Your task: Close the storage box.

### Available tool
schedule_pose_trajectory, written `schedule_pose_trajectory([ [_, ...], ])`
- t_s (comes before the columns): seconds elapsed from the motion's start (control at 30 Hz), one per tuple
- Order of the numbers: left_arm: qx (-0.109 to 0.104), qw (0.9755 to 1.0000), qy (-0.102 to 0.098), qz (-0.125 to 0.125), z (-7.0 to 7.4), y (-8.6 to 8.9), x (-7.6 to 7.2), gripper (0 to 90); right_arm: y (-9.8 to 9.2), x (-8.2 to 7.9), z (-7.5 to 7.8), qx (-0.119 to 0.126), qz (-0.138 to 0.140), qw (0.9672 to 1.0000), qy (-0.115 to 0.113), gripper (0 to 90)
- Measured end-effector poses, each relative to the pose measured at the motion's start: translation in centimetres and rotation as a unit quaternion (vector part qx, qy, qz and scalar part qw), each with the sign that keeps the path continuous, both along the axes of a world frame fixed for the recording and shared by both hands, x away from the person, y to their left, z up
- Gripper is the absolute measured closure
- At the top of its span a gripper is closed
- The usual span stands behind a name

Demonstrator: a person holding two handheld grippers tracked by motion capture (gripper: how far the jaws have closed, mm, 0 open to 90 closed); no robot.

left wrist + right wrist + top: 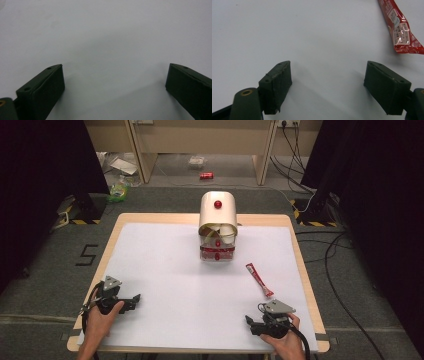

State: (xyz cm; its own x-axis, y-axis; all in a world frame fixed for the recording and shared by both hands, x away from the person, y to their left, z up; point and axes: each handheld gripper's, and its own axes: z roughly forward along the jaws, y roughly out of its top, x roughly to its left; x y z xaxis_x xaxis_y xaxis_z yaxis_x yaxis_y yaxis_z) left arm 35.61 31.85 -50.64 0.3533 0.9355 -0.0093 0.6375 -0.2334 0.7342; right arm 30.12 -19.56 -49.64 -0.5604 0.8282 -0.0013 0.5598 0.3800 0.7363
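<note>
Table (150, 270) with white sheet; bin (218, 226) at the far centre, lid raised. Red sachet (259, 279) lies flat, right of the bin, just ahead of the right gripper (256, 326). Both the right and left gripper (131, 301) rest with jaws spread, empty. Advice: approach the sachet crosswise, pinching mid-length.

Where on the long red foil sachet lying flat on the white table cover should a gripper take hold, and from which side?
Grip the long red foil sachet across its narrow middle, coming from above with the open right gripper, which sits nearest. It lies flat and slanted on the white table cover, so the jaws should probably turn to straddle its long edges; its ends are thin, flat seals.
</note>
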Motion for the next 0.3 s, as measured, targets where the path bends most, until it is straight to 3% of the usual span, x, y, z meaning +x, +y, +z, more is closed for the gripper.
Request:
schedule_pose_trajectory([
  [0.3, 0.000, 1.0000, 0.000, 0.000, 0.00, 0.01, 0.01, 1.4, 0.02, 0.00, 0.00, 0.000, 0.000, 1.0000, 0.002, 22.3],
])
